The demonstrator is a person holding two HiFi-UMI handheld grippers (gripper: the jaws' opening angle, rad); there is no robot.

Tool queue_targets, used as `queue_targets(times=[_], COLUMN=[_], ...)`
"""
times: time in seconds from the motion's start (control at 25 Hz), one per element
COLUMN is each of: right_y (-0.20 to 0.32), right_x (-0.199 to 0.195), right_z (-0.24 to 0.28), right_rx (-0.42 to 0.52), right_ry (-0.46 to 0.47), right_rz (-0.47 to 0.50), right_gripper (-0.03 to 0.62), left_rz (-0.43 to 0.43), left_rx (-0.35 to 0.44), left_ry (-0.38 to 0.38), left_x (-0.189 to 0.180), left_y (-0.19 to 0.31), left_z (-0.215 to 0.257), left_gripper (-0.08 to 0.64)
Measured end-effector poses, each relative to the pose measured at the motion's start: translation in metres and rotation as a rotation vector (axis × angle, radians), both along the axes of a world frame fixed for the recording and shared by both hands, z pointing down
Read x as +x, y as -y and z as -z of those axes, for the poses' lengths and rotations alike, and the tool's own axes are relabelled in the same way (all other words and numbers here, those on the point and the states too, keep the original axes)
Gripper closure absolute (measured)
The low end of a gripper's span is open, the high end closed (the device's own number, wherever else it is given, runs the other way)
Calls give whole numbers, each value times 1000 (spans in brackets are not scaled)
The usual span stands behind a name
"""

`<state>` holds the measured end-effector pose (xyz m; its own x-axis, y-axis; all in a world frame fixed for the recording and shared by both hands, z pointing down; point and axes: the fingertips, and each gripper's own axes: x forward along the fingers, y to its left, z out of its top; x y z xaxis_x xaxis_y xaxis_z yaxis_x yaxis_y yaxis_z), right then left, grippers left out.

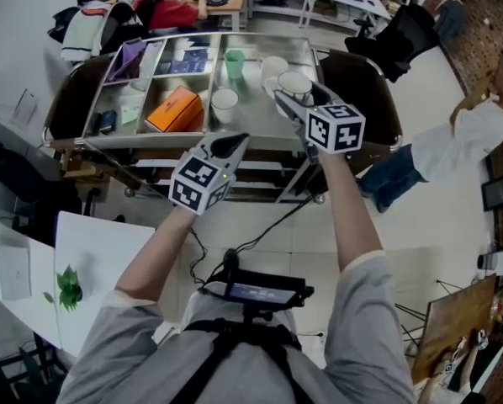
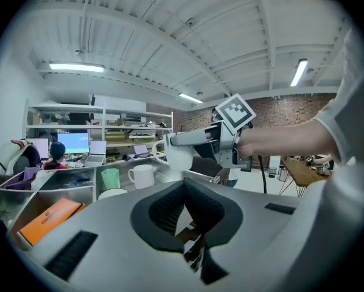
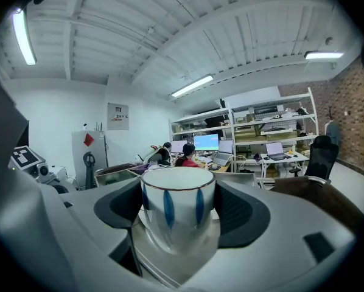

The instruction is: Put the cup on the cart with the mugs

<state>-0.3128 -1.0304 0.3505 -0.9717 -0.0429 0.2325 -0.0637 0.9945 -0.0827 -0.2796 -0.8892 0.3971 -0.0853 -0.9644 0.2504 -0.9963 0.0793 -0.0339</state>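
Beyond the cart (image 1: 256, 112), room: desks with screens and seated people (image 1: 163, 7) along the far side; another person in a white shirt (image 1: 479, 133) is off to the right; the floor (image 1: 428, 251) is pale tile.
Cart: steel, with dark chairs (image 1: 365, 78) at both of its ends; its left half is split into compartments and its right half is an open flat top.
Arms: both reach forward toward the cart, the left arm (image 1: 163, 251) stopping at its near edge and the right arm (image 1: 352, 217) stretching farther out over the top.
Right claw (image 1: 292, 93): jaws spread wide and pinching the cup, one pad on each side of it; its marker cube (image 1: 336, 127) faces up.
Left claw (image 2: 185, 187): pads pressed together with nothing between them; it hangs at the cart's near edge, apart from the things on top.
Cup (image 3: 177, 212): white with blue streaks and a thin dark line at the rim; upright in the right claw, above the right side of the cart's open top; the left gripper view shows it clear of the surface.
Mugs: one white mug (image 1: 225, 101) stands near the middle of the top; another (image 1: 274, 67) stands just beside the held cup, toward the far edge.
Green tumbler (image 1: 234, 64): upright, just left of the farther mug and beyond the nearer one.
Orange box (image 1: 174, 109): lies in a compartment just left of the nearer white mug.
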Motion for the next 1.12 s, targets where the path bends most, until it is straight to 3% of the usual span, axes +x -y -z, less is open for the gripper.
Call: queue_targets(times=[0.24,0.52,1.12], right_y=[13,20,30], right_x=[-38,-72,-112], right_z=[-22,-49,-89], right_rx=[-2,-26,-33], right_ry=[-49,-104,-189], right_rz=[-10,42,126], right_gripper=[216,216,215], left_rz=[-11,37,101], left_rx=[-3,-12,-31], left_ry=[-13,-47,-64], left_x=[-28,-54,-64], left_y=[4,6,17], left_z=[-7,-17,-26], left_gripper=[560,560,560])
